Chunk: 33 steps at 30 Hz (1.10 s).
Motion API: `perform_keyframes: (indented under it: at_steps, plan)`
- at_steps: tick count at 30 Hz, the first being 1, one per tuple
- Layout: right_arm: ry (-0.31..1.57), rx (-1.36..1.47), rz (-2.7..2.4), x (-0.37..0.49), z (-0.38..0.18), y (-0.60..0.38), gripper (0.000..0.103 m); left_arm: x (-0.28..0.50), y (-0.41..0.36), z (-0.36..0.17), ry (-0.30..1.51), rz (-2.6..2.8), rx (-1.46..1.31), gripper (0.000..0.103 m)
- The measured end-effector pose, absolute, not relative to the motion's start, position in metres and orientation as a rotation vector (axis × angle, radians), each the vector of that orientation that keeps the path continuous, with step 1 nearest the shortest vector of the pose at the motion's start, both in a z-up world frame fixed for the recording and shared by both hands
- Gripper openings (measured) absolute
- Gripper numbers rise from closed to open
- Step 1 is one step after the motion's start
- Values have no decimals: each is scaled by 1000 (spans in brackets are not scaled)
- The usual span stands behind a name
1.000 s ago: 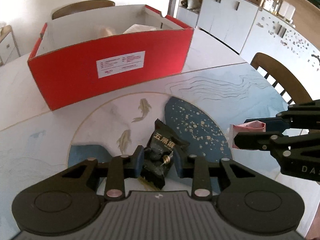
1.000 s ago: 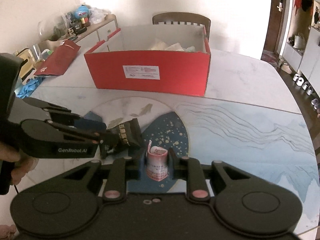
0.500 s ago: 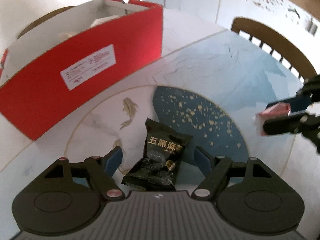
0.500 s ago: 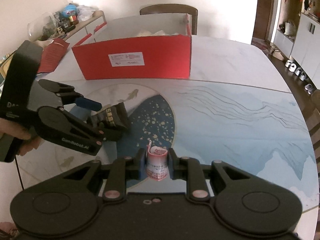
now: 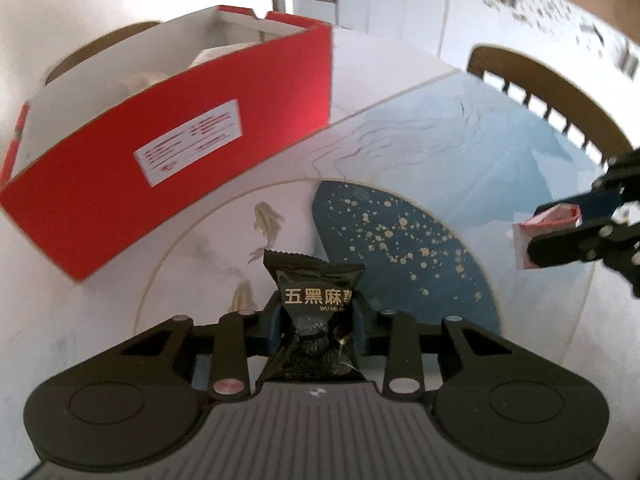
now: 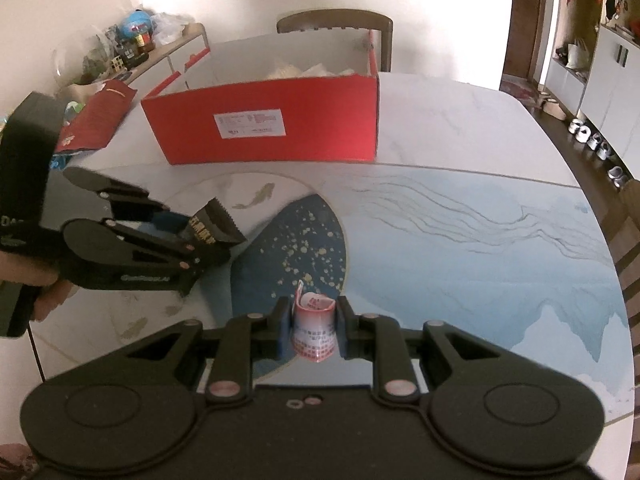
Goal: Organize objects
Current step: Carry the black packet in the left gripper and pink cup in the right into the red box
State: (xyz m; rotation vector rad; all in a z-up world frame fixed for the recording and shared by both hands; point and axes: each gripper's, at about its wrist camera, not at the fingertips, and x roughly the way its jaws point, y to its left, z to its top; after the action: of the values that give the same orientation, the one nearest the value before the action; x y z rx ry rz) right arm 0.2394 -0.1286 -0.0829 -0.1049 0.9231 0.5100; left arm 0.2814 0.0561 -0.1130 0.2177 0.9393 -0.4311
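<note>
My left gripper is shut on a black snack packet with gold lettering and holds it above the table. The packet also shows in the right wrist view, held by the left gripper. My right gripper is shut on a pink and white sachet; that sachet also shows at the right edge of the left wrist view. An open red cardboard box with pale items inside stands at the far side of the table; it also shows in the right wrist view.
The table top has a blue wave and fish pattern. Wooden chairs stand behind the box and at the table's right side. A red bag and a cluttered sideboard lie at the far left.
My left gripper was shut on the black packet, opened half a second ago, and has shut on it again and lifted it. The right gripper has kept hold of the sachet and risen.
</note>
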Motion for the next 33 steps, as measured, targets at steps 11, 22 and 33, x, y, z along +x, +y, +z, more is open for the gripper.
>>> perform_keyframes:
  at_steps: [11,22,33]
  plan:
    - [870,-104,555,250,-54,-114,22,268,76,-70,908,-369,54,33]
    - [753,-136,634,276,-12,-81,22,272,99,-21,811,-327,2,33]
    - [682,-171,629,331,12,-47,22,313,127,10,750,-271,53,33]
